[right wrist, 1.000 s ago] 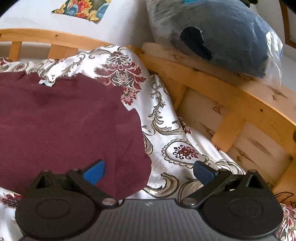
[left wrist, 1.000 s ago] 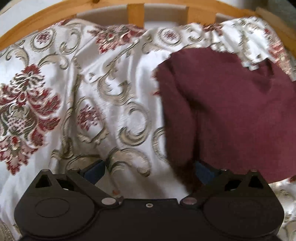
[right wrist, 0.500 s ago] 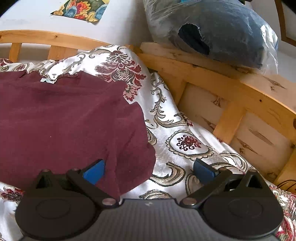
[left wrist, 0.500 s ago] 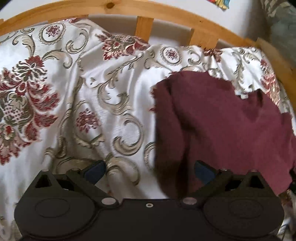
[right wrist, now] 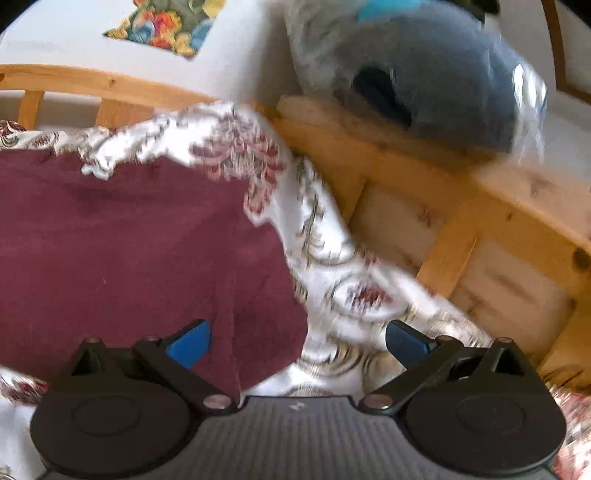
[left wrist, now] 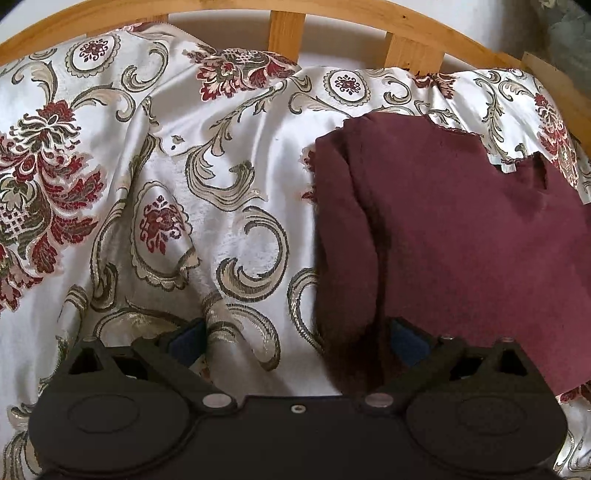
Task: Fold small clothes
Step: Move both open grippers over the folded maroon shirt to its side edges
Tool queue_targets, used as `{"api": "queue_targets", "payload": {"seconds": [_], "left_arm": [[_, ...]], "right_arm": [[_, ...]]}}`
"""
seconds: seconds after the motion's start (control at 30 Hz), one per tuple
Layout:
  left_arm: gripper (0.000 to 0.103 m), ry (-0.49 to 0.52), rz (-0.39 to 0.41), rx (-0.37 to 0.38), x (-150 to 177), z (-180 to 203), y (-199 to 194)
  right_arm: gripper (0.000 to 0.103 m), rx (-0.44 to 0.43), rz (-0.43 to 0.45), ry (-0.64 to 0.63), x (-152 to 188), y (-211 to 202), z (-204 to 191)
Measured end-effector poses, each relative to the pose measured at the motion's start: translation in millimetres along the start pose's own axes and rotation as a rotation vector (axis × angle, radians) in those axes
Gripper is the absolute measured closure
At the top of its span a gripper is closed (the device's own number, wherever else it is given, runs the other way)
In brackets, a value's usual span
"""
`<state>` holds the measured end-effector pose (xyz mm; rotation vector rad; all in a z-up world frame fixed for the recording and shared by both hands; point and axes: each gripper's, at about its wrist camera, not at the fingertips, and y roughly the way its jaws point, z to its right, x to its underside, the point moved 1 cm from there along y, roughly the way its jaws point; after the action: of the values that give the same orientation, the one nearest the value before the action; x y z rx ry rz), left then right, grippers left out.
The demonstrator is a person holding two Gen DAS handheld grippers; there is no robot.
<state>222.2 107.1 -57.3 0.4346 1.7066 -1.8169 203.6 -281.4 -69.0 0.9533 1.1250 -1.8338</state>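
Fingers (left wrist: 406, 341) of both grippers are spread apart, gripping nothing. Maroon garment (left wrist: 461, 251) lies flat on the patterned bedspread (left wrist: 184, 166), neckline toward the headboard (left wrist: 280, 27). No writing is legible.

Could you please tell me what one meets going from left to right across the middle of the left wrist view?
Large red flower motif on the patterned bedspread → small red medallion → cream scroll swirl → folded edge of the maroon garment → its flat body.

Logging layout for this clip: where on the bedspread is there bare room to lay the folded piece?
Bare bedspread runs from the maroon garment leftward to the wooden headboard. A narrower strip lies between the garment and the side rail, below the bagged bundle.
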Motion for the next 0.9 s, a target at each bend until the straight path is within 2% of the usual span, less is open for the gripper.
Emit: {"api": "queue_targets", "payload": {"seconds": [0.07, 0.2, 0.33, 0.4, 0.57, 0.63, 0.7, 0.8, 0.9], "left_arm": [[0.001, -0.014, 0.01, 0.019, -1, -1, -2], [0.001, -0.072, 0.05, 0.087, -2, -9, -8], [0.001, -0.13, 0.086, 0.149, -6, -13, -8], [0.001, -0.135, 0.11, 0.164, -6, -14, -11], [0.001, -0.078, 0.158, 0.16, -3, -4, -22], [0.001, -0.062, 0.173, 0.157, -1, 0, -24], [0.001, -0.067, 0.198, 0.163, 0, 0, -27], [0.001, -0.072, 0.271, 0.187, 2, 3, -35], [0.001, -0.011, 0.304, 0.228, 2, 10, -36]], "right_arm": [[0.0, -0.018, 0.057, -0.01, -9, -14, -5], [0.0, -0.154, 0.096, -0.057, -25, -30, -29], [0.0, -0.353, 0.041, -0.099, -31, -33, -60], [0.0, -0.412, 0.0, -0.113, -32, -30, -73], [0.0, -0.413, -0.044, -0.12, -24, -19, -87], [0.0, -0.435, -0.088, -0.06, -13, -8, -87], [0.0, -0.455, -0.086, -0.008, -6, -6, -82], [0.0, -0.456, -0.081, -0.004, -6, -7, -80], [0.0, -0.444, -0.064, -0.014, -4, -9, -82]]}}
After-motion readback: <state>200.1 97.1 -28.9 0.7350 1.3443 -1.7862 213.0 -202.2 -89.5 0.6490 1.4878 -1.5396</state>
